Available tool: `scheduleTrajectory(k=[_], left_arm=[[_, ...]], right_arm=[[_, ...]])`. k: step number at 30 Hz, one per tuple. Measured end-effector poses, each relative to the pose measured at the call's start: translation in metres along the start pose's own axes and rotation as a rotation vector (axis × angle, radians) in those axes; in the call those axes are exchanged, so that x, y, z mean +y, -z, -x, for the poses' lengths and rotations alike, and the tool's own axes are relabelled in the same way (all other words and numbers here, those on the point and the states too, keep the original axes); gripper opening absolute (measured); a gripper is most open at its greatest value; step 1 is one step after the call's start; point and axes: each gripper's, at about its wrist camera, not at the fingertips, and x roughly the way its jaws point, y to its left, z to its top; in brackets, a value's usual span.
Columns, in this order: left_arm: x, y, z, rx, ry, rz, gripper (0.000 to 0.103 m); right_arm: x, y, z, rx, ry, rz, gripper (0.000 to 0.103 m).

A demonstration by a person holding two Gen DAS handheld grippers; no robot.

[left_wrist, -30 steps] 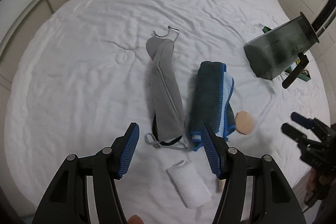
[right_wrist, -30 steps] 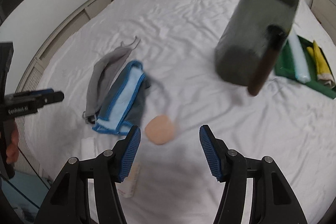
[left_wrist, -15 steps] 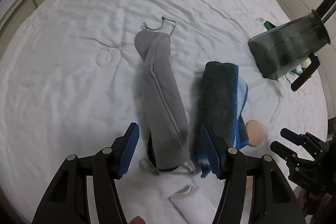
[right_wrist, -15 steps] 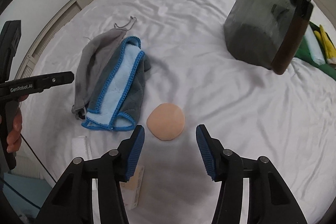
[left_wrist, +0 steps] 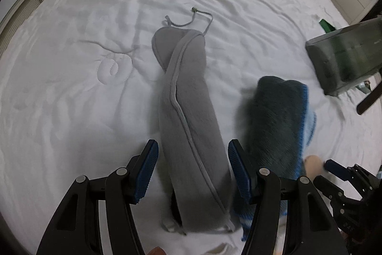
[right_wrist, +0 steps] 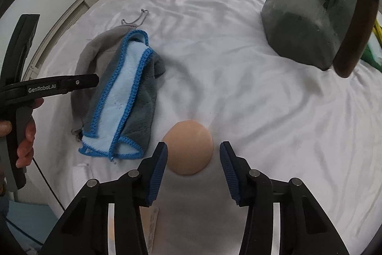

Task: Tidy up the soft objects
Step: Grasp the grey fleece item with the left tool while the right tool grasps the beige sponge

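A long grey drawstring pouch (left_wrist: 188,116) lies on the white bed (left_wrist: 71,87). My left gripper (left_wrist: 192,173) is open, its jaws on either side of the pouch's near end. A dark grey towel with blue trim (left_wrist: 277,121) lies just right of the pouch; it also shows in the right wrist view (right_wrist: 126,102). A round peach pad (right_wrist: 189,147) lies on the sheet. My right gripper (right_wrist: 193,169) is open, its jaws either side of the pad's near edge. The left gripper also shows at the left of the right wrist view (right_wrist: 47,87).
A dark translucent bin (right_wrist: 310,13) with a dark handle stands at the right; it also shows in the left wrist view (left_wrist: 343,59). A green tray (right_wrist: 373,49) lies behind it. A small white mesh item (right_wrist: 80,173) lies near the bed's front edge. The bed's edge is close below both grippers.
Both grippers have moved forward and down. The left gripper's jaws now straddle the grey pouch; the right gripper's jaws now straddle the peach pad. Both stay open.
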Motion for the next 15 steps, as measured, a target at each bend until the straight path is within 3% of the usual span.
scheduleTrajectory(k=[15], left_arm=[[0.004, -0.003, -0.029, 0.031, -0.034, 0.012, 0.055]], right_arm=[[-0.004, -0.007, -0.032, 0.031, -0.01, -0.002, 0.041]])
